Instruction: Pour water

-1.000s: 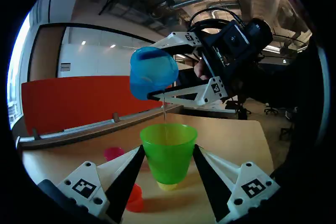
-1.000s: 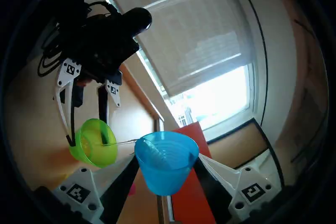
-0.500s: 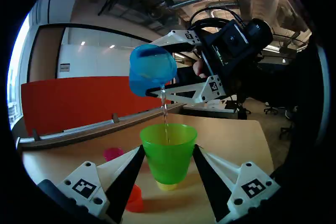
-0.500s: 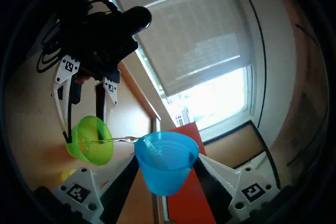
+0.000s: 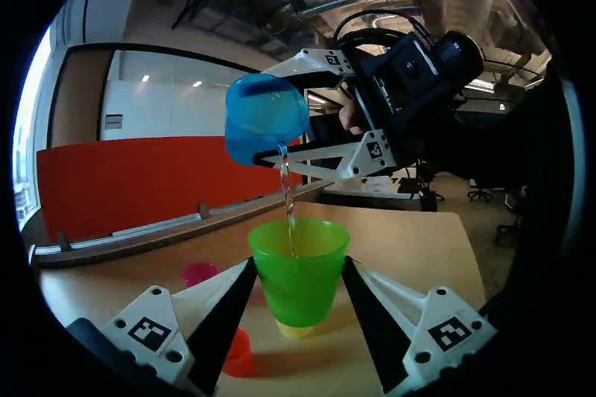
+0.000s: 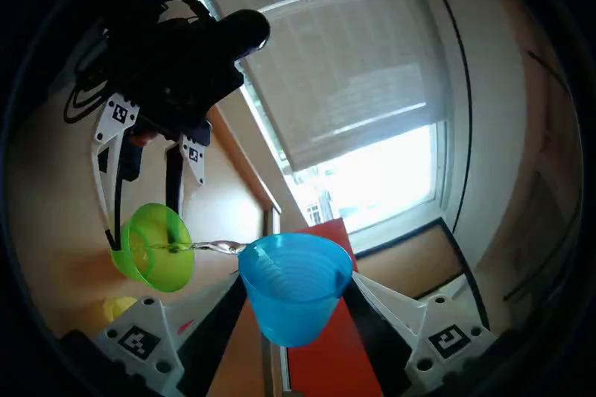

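At the left of the table (image 5: 417,248), a pink cup (image 5: 200,272) and a red cup (image 5: 240,352) stand beside my left finger, out of the work. My left gripper (image 5: 299,261) is drawn narrow on the green cup (image 5: 299,285), both fingers pressed to its sides, holding it upright, mouth up. A yellow cup (image 5: 296,331) shows just under its base, and I cannot tell whether they touch. Above it and a little left hangs the blue cup (image 5: 262,125), clamped between the fingers of my right gripper (image 6: 296,278), which reaches in from the upper right. The blue cup is tipped well over, its axis near level, and a thin stream (image 5: 286,199) falls from its lower lip into the green mouth. I judge the next move turns on having that lip directly over the green rim: tilt further and the stream will shift, so my right hand must follow.
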Demonstrator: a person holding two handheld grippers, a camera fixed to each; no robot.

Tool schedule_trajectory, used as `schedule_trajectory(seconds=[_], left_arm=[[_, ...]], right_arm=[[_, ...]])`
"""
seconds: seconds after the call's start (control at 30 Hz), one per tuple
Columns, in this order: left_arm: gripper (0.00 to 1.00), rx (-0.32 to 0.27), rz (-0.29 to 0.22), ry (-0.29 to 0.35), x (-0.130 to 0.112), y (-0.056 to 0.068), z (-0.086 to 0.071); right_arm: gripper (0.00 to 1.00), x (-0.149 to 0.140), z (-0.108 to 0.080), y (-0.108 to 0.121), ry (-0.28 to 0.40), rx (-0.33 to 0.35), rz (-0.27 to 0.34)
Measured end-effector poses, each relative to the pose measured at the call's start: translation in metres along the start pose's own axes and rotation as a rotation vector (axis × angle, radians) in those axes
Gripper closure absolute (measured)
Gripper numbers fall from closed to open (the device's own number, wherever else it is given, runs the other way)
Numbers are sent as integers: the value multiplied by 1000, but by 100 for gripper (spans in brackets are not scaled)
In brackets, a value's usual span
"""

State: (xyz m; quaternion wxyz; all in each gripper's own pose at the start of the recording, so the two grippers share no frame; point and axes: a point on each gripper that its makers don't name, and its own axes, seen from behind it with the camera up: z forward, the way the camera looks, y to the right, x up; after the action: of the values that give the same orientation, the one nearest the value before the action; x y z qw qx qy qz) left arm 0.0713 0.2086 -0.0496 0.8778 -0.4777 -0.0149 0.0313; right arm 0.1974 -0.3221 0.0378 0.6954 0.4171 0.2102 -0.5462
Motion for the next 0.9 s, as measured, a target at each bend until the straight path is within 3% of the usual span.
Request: schedule_trajectory(seconds=[0.9], left_arm=[[17,-2,1,2,-1,0,0]], right_arm=[[11,3,2,4,4,-6,-57]])
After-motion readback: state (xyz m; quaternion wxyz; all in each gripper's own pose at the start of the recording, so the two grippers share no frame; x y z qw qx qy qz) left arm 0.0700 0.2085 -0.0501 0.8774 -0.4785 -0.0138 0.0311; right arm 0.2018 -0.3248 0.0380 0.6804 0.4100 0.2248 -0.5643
